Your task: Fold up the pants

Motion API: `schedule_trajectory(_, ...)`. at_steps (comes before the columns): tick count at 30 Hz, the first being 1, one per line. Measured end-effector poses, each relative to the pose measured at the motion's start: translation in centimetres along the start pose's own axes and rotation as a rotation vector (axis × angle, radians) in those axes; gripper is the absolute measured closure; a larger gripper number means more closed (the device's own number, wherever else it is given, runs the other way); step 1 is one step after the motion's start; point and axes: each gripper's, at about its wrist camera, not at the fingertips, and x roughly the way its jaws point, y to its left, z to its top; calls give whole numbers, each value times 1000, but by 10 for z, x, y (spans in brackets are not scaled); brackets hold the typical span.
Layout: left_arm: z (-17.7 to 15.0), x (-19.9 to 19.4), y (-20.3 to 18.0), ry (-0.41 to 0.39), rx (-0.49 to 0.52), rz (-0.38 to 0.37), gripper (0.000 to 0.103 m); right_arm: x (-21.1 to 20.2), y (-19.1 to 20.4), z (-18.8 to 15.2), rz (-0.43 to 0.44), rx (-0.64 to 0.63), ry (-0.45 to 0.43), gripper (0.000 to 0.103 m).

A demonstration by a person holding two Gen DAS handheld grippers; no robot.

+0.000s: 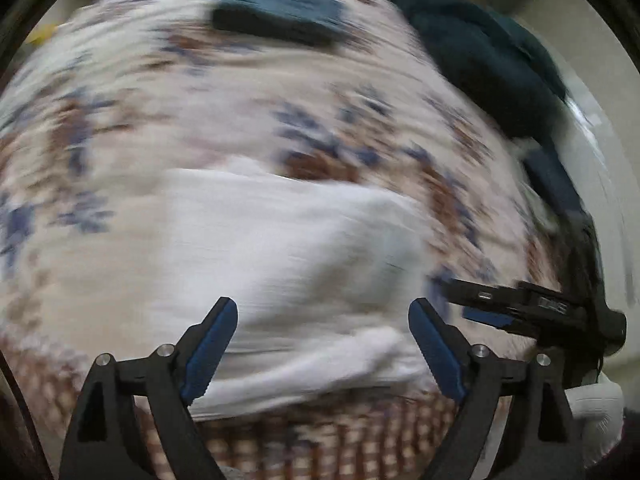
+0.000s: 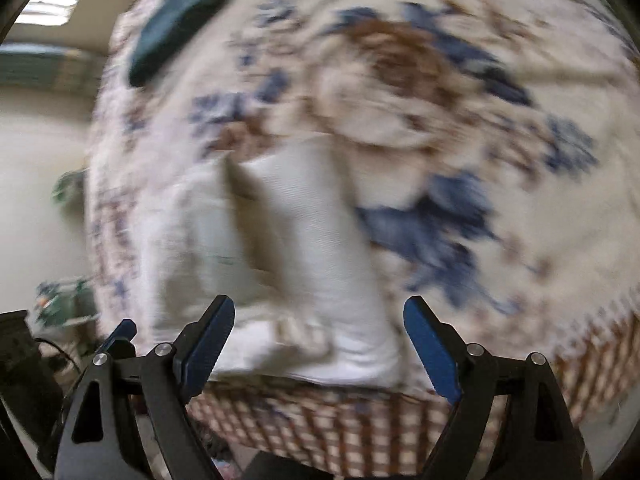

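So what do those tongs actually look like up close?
Both pairs look alike. The left tongs have black plastic arms with triangular cut-outs, silver round pins at the joints, and blue pads with a toothed edge on the inner faces. The right tongs match. A white glove shows at the left view's edge.

White pants point(image 1: 288, 240), blue-brown floral bedspread point(image 1: 120, 120)
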Motion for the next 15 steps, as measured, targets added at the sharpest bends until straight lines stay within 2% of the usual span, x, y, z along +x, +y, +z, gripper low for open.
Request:
schedule_trajectory(1,1,-5,18,-10,-34,32,16,8,8,8,45,-38,17,14)
schedule_trajectory(3,6,-8,48,-26,-86,106,16,36,39,0,101,-77,46,14)
schedule_trajectory(6,8,0,93,0,-146,223,16,84,52,9,173,-108,121,14)
schedule_trajectory(9,8,5,123,10,-216,257,16,122,64,12,283,-115,173,14)
schedule_trajectory(10,6,8,130,14,-233,265,16,128,72,8,277,-137,161,15)
schedule_trajectory(12,5,11,138,22,-267,259,16,132,87,2,224,-198,124,42)
schedule_trajectory(13,4,13,139,29,-282,250,16,129,93,-3,207,-213,117,64)
schedule_trajectory(15,5,13,133,28,-282,232,16,113,101,-12,182,-216,75,76)
